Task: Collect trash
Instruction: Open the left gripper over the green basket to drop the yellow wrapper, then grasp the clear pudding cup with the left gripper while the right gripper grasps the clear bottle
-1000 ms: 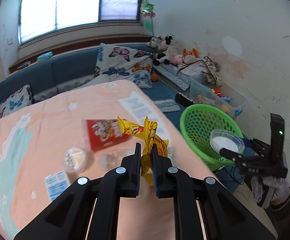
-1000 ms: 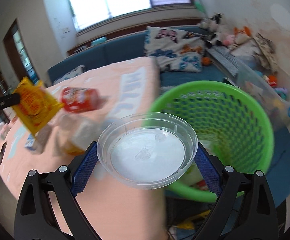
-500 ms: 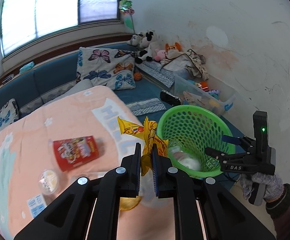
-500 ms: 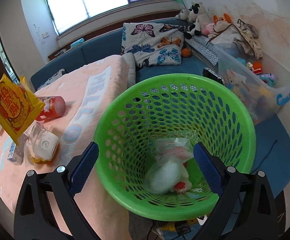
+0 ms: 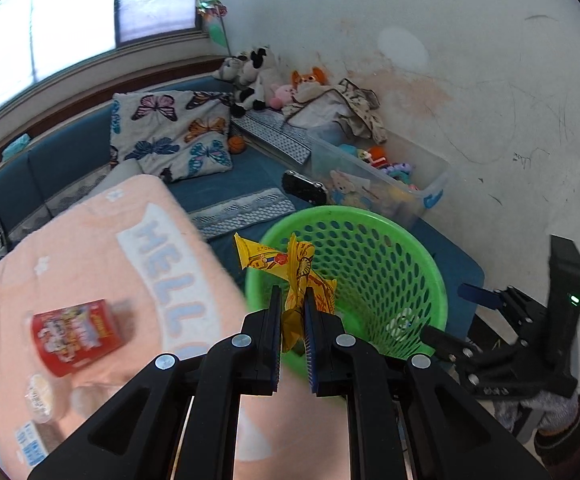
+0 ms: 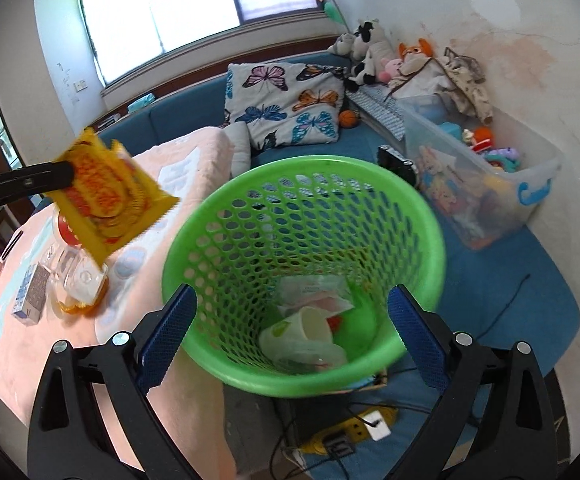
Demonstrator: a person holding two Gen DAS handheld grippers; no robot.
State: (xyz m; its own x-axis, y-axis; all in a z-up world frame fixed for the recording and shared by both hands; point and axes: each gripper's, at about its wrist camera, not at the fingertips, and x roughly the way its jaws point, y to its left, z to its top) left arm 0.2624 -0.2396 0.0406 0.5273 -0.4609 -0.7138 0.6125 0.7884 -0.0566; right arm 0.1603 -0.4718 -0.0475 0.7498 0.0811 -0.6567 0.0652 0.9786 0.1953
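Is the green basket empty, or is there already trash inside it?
Not empty. The right view shows a clear cup and crumpled wrappers at the bottom of the basket.

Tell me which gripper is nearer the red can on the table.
Left. The left gripper holds the yellow wrapper at the table edge, beside the red can; the open right gripper is over the basket, farther away.

I see daylight from the overexposed window (image 6: pixel 193 4); the snack packet (image 6: pixel 107 204) blurs, and fisheye corners go black.
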